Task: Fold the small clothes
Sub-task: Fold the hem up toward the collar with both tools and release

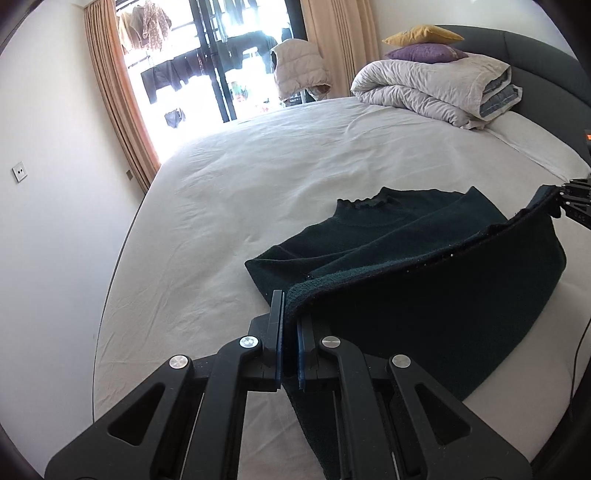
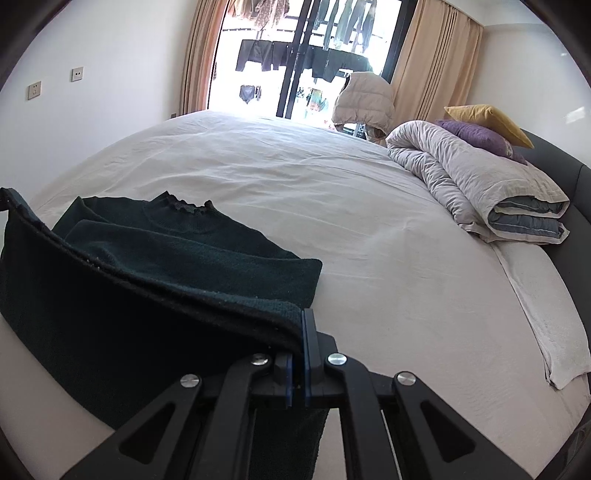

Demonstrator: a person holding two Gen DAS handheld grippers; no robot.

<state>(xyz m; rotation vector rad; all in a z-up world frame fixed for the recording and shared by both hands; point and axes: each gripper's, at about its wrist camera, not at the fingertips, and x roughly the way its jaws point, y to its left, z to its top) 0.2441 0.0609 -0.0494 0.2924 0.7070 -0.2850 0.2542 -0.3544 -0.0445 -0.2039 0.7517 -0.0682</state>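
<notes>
Dark green sweater [image 1: 388, 266] fills the lower right of the left wrist view, lying on the white bed sheet [image 1: 258, 177] with its frilled collar pointing toward the far side of the bed. The left gripper [image 1: 290, 317] is clamped on one corner of the hem, the knit pinched between its blue pads. That hem edge rises off the sheet and stretches taut to the right gripper [image 1: 554, 201], seen at the right border pinching the other corner. A rolled grey duvet [image 1: 436, 90] sits near the headboard with a purple pillow [image 1: 424, 53] and a yellow pillow [image 1: 421, 35] stacked on it.

From the right wrist view, the right gripper [image 2: 299, 332] is closed on the sweater [image 2: 192, 243] hem, fabric draping over its left finger and hanging below it. The lifted hem runs to the left border, where the other end is held up. The upper body and collar rest flat on the sheet [image 2: 332, 192]. The duvet [image 2: 480, 184] lies to the right, well apart from the sweater.
</notes>
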